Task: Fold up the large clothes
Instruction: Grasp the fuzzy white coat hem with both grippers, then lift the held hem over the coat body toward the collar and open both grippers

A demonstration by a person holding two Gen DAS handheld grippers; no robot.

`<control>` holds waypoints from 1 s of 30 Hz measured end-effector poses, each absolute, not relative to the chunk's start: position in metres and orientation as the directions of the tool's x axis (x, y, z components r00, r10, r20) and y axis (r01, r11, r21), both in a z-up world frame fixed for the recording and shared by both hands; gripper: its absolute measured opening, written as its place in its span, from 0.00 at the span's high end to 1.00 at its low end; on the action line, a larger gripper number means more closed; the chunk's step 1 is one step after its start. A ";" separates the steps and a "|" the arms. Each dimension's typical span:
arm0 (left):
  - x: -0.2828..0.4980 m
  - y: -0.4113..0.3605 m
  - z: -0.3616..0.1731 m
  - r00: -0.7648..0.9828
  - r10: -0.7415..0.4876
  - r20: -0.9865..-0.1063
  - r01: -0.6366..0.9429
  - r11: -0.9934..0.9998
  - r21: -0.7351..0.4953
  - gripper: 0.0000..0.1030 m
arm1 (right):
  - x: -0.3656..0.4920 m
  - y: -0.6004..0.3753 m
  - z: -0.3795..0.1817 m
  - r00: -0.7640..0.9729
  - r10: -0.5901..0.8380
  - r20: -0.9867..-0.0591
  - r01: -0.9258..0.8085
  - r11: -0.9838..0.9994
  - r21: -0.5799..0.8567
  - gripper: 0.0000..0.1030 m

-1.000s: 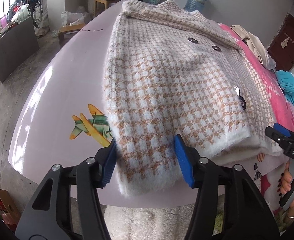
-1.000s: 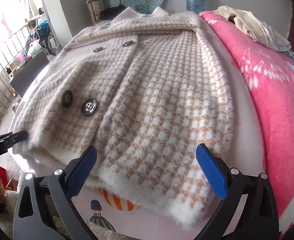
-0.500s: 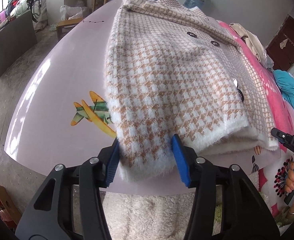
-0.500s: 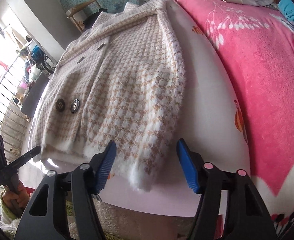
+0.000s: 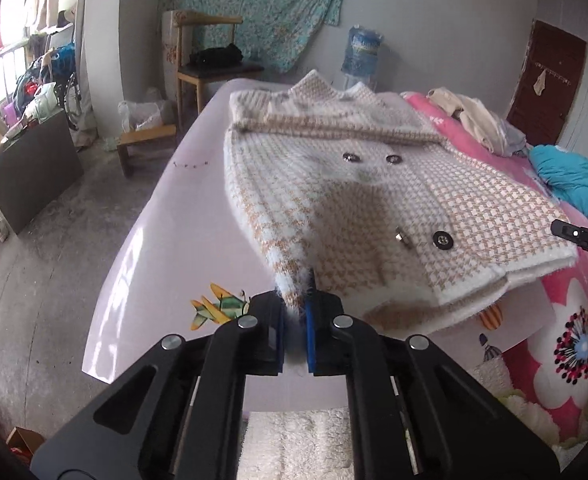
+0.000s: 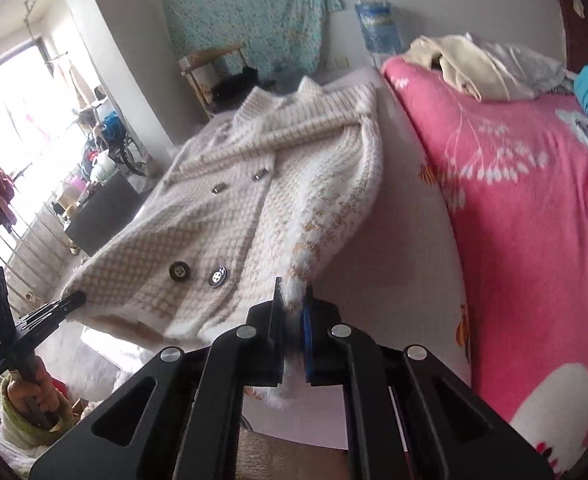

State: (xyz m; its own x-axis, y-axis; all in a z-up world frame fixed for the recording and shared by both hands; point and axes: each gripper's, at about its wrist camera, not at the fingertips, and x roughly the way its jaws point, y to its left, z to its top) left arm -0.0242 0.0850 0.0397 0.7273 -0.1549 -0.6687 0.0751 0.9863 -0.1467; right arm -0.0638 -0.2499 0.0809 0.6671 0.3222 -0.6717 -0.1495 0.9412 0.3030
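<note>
Two grips at work on one large houndstooth coat (image 5: 373,208), spread buttons-up across pale lilac sheet (image 5: 166,232) of bed, collar at far end, pink blanket (image 6: 533,220) alongside. Lower hem raised off sheet at both near corners, rest lying flat. Left gripper (image 5: 294,312) clamped narrow on fluffy hem corner, white fuzz squeezed between blue pads; right gripper (image 6: 292,312) likewise pinched tight on opposite hem corner, tuft hanging below the jaws. Four dark buttons (image 6: 218,276) facing up near lifted edge.

Likely trouble: thick, heavy knit held only by shallow bites on loose fuzz, so possible slip from one grip when carried toward collar, leaving a skewed fold. Uneven travel between hands would twist hem line; lower layer might also drag on sheet and bunch beneath.

Compared with a second ago: both sets of jaws then wide, straddling the hem as it lay on bed; since closed onto cloth, corners hoisted, views tilted up to show far wall and blue water jug (image 5: 361,56).
</note>
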 end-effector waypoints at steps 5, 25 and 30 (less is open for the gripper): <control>-0.045 0.092 0.061 0.744 -0.195 -0.639 0.112 0.979 -0.168 0.94 | -0.081 -0.254 0.099 0.686 0.347 -0.639 -0.158 0.929 0.334 0.93; -0.014 0.116 0.074 0.737 -0.222 -0.638 0.098 0.970 -0.224 0.93 | -0.051 -0.266 0.094 0.659 0.369 -0.655 -0.066 0.896 0.438 0.93; 0.065 0.116 0.078 0.769 -0.182 -0.613 0.061 0.975 -0.212 0.93 | 0.032 -0.262 0.104 0.701 0.337 -0.628 -0.066 0.908 0.413 0.92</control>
